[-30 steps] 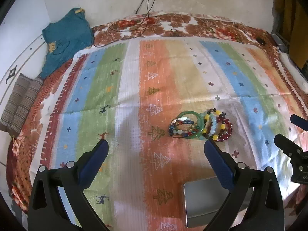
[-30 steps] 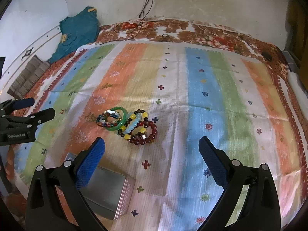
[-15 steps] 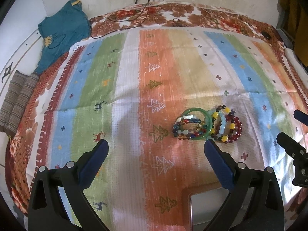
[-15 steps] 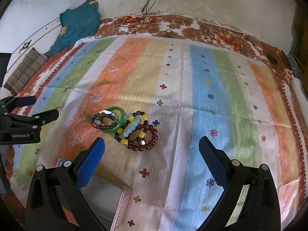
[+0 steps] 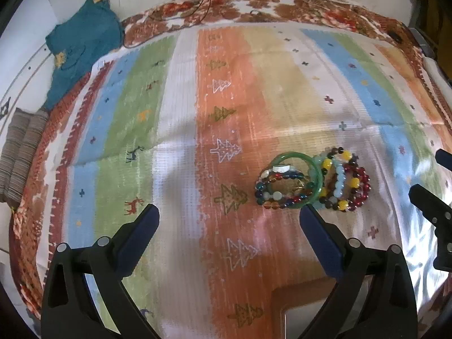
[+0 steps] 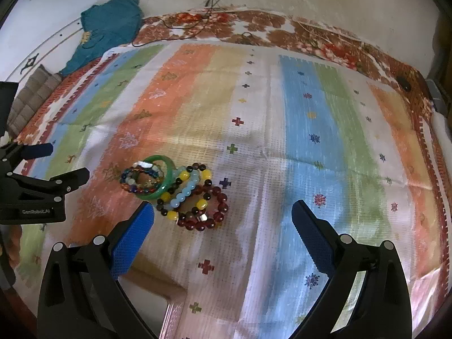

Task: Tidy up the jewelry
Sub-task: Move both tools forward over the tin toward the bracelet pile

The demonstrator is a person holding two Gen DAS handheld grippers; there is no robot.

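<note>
While the striped woven cloth [image 6: 305, 130] covered the whole work surface, a shallow metal tin [image 5: 305, 316] lay on it at the near edge, partly hidden under the grippers. Left gripper [image 5: 228, 223] and right gripper [image 6: 223, 217] both hovered above the cloth with jaws spread wide, holding nothing. Just beyond the tin sat the pile of bracelets [image 6: 175, 190]: a green bangle [image 6: 165, 183] overlapping a multicoloured bead strand [image 5: 278, 190], with a yellow-and-dark bead bracelet [image 6: 183, 195], a pale blue one and a dark red bead bracelet [image 6: 206, 212] touching beside it. Judged step: approach, nothing yet picked. Next move likely calls for lowering one gripper onto a single bracelet at the pile's edge without dragging its neighbours.
</note>
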